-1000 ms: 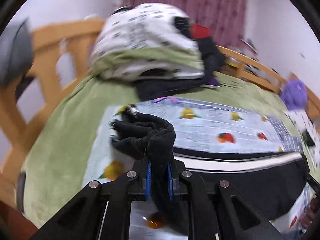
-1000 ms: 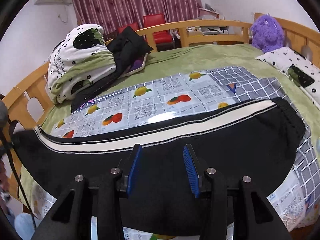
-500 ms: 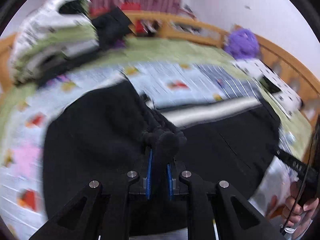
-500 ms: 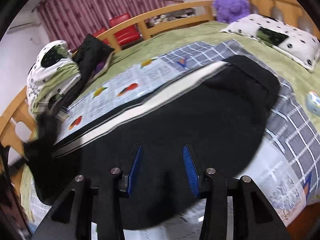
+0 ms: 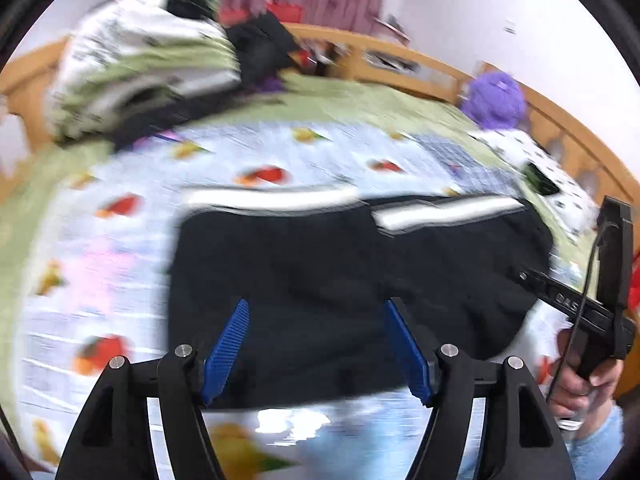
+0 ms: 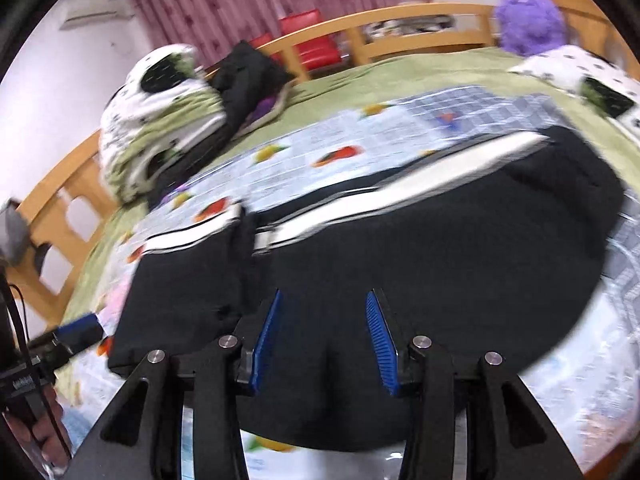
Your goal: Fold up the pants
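Note:
Black pants (image 5: 320,280) with a white side stripe (image 5: 440,212) lie on the fruit-print sheet, the leg end folded back over the rest. They also show in the right wrist view (image 6: 440,260). My left gripper (image 5: 316,344) is open and empty above the near edge of the fold. My right gripper (image 6: 322,336) is open and empty over the pants' near edge. The right gripper's body (image 5: 592,292) shows at the right of the left wrist view, and the left gripper's body (image 6: 60,340) at the left of the right wrist view.
A fruit-print sheet (image 6: 300,148) covers a green bed (image 6: 400,76) with a wooden rail (image 6: 400,24). A bundled quilt (image 6: 160,112) and dark clothes (image 6: 244,80) lie at the far left. A purple plush toy (image 6: 528,16) and a spotted pillow (image 6: 580,76) are at the far right.
My left gripper carried the pants' leg end across over the rest, then opened and let go. The pants now lie folded. My right gripper stayed open and shifted slightly.

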{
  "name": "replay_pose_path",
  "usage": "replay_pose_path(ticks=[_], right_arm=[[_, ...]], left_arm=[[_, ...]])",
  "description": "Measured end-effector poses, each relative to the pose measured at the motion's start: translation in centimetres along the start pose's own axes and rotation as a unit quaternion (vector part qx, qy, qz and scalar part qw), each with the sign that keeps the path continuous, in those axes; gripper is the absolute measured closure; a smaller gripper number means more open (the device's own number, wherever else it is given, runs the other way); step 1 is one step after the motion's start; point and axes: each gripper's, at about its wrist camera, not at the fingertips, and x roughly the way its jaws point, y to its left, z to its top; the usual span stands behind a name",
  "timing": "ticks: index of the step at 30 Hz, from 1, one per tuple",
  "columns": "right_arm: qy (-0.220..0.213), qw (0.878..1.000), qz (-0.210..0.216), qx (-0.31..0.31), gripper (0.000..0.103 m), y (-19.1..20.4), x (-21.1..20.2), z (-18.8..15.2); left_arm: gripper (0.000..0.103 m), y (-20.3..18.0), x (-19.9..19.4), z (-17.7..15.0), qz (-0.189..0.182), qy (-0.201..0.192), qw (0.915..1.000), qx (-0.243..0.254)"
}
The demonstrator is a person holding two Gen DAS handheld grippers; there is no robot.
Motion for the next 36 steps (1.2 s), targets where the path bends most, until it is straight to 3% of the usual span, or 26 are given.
replay_pose_path(ticks=[5, 9, 11, 12, 14, 18, 19, 22, 24, 26, 28, 31, 33, 34, 35, 36], right_arm=[[0.051, 0.997, 0.034, -0.056, 0.06, 6.3, 3.6, -0.3], [0.094, 0.991, -0.01, -0.097, 0.061, 9.1, 8.0, -1.4], [0.113, 0.986, -0.038, -0.113, 0.078, 9.8, 10.0, -2.2], [0.107, 0.985, -0.052, -0.126, 0.083, 10.2, 10.2, -2.6], [0.092, 0.986, -0.037, -0.134, 0.089, 10.3, 9.1, -2.6], [0.043, 0.998, 0.038, -0.037, 0.088, 7.3, 4.4, -2.2], [0.05, 0.997, 0.033, -0.039, 0.087, 7.2, 4.6, -2.4], [0.134, 0.988, 0.0, -0.072, 0.084, 8.0, 8.1, -3.7], [0.113, 0.989, -0.007, -0.094, 0.079, 8.7, 7.5, -3.7], [0.082, 0.991, -0.009, -0.104, 0.052, 9.1, 6.3, -3.1], [0.06, 0.993, -0.009, -0.096, 0.041, 9.0, 6.1, -2.3], [0.099, 0.991, -0.024, -0.088, 0.041, 8.9, 9.0, -1.4], [0.14, 0.985, -0.06, -0.081, 0.041, 8.6, 12.3, -1.5], [0.134, 0.985, -0.067, -0.081, 0.052, 8.6, 12.7, -1.7], [0.114, 0.987, -0.066, -0.09, 0.079, 9.2, 12.5, -1.9], [0.119, 0.987, -0.048, -0.101, 0.084, 9.8, 12.3, -2.0]], left_arm=[[0.035, 6.0, -0.7, -0.1, 0.046, -0.025, 0.9979, -0.038], [0.035, 10.7, -0.3, -0.6, 0.038, -0.019, 0.995, -0.09], [0.035, 12.4, 0.0, -0.7, 0.041, -0.016, 0.9932, -0.108], [0.035, 13.3, -0.1, -0.8, 0.045, -0.015, 0.9916, -0.12], [0.035, 14.2, 0.2, -0.7, 0.034, -0.015, 0.9899, -0.136], [0.035, 15.7, 0.1, -0.9, 0.009, -0.012, 0.9866, -0.163], [0.035, 15.8, 0.2, -0.9, 0.005, -0.008, 0.9864, -0.164], [0.035, 15.6, 0.6, -1.0, 0.001, 0.005, 0.9875, -0.157], [0.035, 15.5, 0.6, -1.0, 0.005, 0.003, 0.9885, -0.151], [0.035, 15.5, 0.5, -1.0, 0.013, -0.003, 0.9887, -0.149], [0.035, 15.7, 0.7, -1.0, 0.009, -0.001, 0.988, -0.154], [0.035, 15.8, 1.4, -1.2, 0.002, 0.012, 0.9873, -0.158], [0.035, 15.7, 1.7, -1.3, 0.006, 0.016, 0.9873, -0.158], [0.035, 15.7, 1.7, -1.3, 0.009, 0.016, 0.9873, -0.158], [0.035, 15.7, 1.8, -1.3, 0.012, 0.015, 0.9873, -0.158], [0.035, 15.8, 1.8, -1.3, 0.015, 0.014, 0.9872, -0.158]])
